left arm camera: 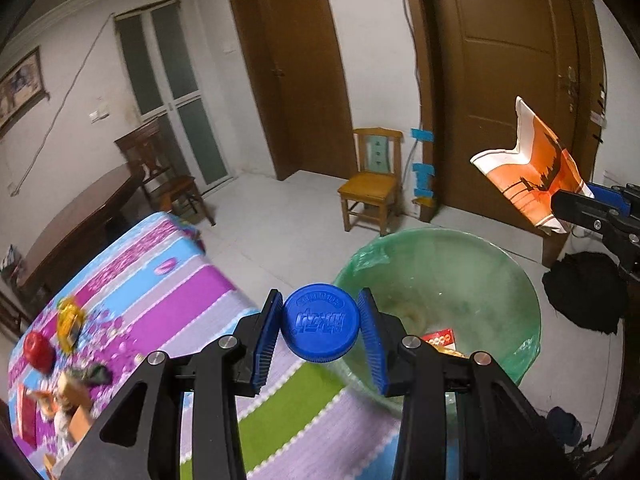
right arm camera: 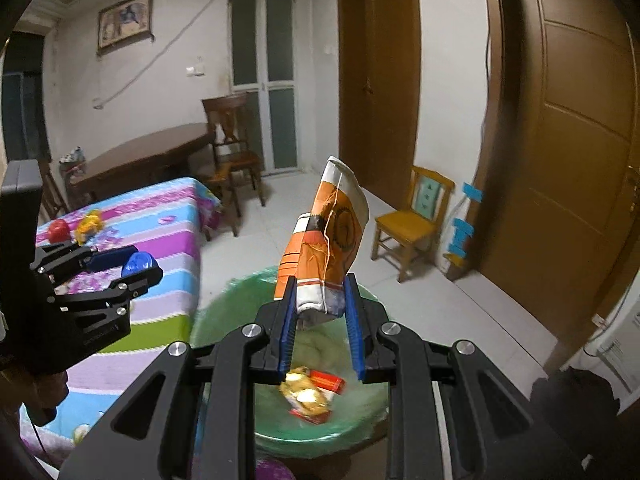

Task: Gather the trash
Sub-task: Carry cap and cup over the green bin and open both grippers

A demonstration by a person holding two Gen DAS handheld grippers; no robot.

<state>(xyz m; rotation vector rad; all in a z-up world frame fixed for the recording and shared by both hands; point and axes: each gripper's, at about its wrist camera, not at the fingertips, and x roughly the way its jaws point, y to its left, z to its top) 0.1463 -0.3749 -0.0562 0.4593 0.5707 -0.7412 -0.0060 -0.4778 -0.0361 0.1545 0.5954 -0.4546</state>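
In the left wrist view, the left tongs (left arm camera: pixel 320 330) are clamping a blue bottle cap (left arm camera: pixel 320 322) by its rim, flat face toward the camera, both pads pressing on it. The cap is sitting just over the near-left rim of the bin lined with a green bag (left arm camera: pixel 516 280), so the bin mouth is lying ahead and to the right of these tongs, while the bench with the striped cloth (left arm camera: pixel 168 280) is lying to the left. The right tongs (left arm camera: pixel 560 204) are entering from the right edge, gripping a crushed orange paper cup (left arm camera: pixel 532 164) above the far-right rim. In the right wrist view, the right tongs (right arm camera: pixel 320 308) are pinching the cup (right arm camera: pixel 324 236) at its base, its long axis rising up and away from the pads, and the bin mouth (right arm camera: pixel 224 292) is lying directly below, with wrappers (right arm camera: pixel 312 394) already resting inside. The left tongs (right arm camera: pixel 132 268) are showing at the left with the cap (right arm camera: pixel 138 262) over the bench edge. Judging by this, the right hand is standing more squarely over the bin; the cap needs a short carry rightward before release.
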